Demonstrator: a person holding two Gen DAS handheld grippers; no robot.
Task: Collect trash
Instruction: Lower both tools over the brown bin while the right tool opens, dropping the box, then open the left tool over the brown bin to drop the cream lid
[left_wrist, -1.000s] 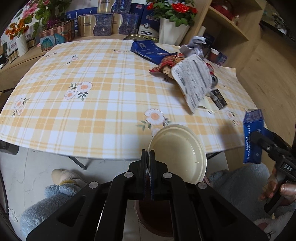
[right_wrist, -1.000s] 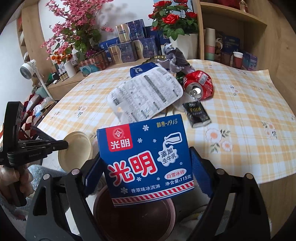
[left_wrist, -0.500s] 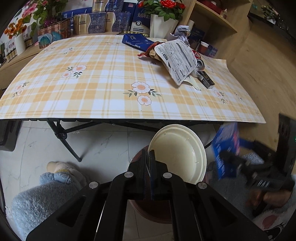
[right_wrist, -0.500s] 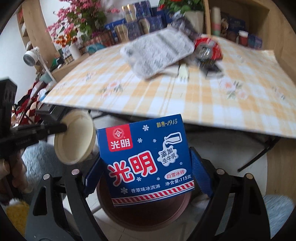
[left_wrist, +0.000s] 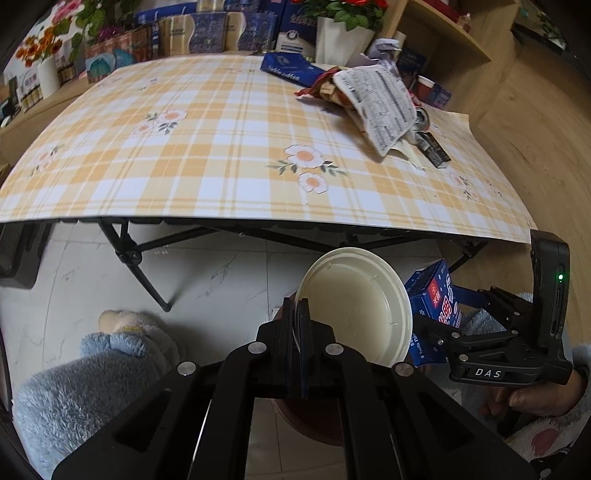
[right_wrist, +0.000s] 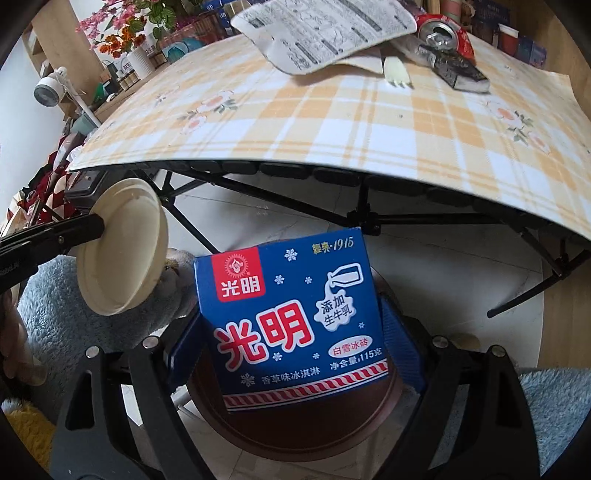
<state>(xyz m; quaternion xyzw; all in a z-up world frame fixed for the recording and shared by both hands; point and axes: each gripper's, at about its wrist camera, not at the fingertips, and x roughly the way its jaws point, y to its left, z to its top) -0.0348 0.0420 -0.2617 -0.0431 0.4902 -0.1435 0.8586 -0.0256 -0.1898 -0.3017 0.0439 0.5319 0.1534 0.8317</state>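
My left gripper is shut on the rim of a cream plastic lid, held on edge below the table's front edge. The lid also shows at the left of the right wrist view. My right gripper is shut on a blue ice cream box, held over a brown round bin on the floor. The box and right gripper show at the right of the left wrist view. Part of the bin shows under my left fingers.
The plaid-covered folding table carries more trash at its far right: a printed white wrapper, a blue pouch, a crushed red can, a black packet. Table legs and fluffy slippers stand near the bin.
Both grippers have come down from table height to below the table edge, over the bin. The box has moved in close beside the lid. Both grips are unchanged.
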